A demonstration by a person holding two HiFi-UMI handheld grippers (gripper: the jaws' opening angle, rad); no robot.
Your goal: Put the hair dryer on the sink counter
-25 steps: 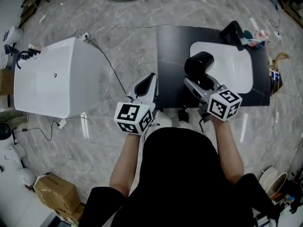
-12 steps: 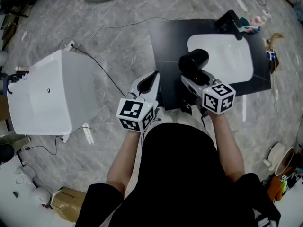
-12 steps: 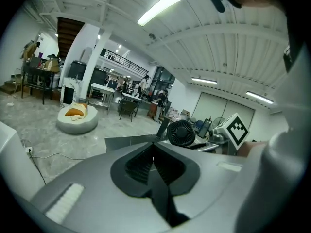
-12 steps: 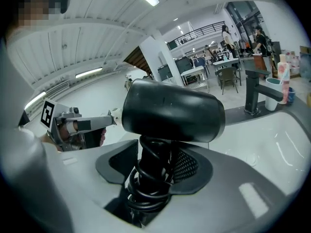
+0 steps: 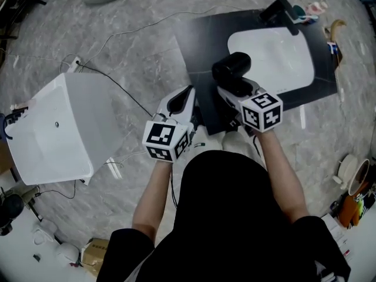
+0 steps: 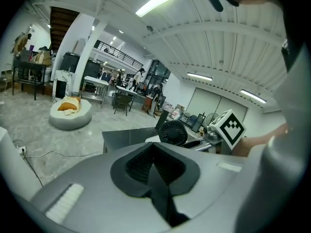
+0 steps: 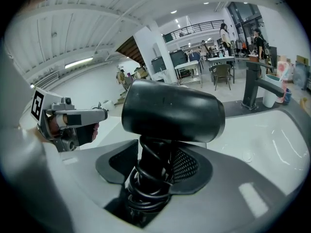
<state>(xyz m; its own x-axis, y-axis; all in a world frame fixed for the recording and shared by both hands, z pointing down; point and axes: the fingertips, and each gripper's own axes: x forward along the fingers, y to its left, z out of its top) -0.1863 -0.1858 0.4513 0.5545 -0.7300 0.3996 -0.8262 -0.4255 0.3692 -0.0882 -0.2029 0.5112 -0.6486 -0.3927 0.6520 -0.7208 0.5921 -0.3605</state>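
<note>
**Right claw (image 7: 155, 168) grips hair dryer (image 7: 172, 111), not yet on counter (image 5: 202, 46)**

Right claw is clamped on the hair dryer's handle, and the black cord (image 7: 146, 178) is coiled round the handle between the jaws. The dryer's black barrel sits above the claw, lying crosswise in the right gripper view. In the head view the dryer is held over the near left part of the dark counter, just beside the white sink (image 5: 273, 54). A black faucet (image 7: 252, 84) stands at the sink's far end. Left claw (image 6: 154, 166) has its jaws together with nothing in them, and is held left of the right claw at the counter's near edge. A white tub (image 5: 59, 128) is well off to the left on the grey floor (image 5: 147, 28), and a thin cable (image 5: 129, 93) runs between it and the counter.
</note>
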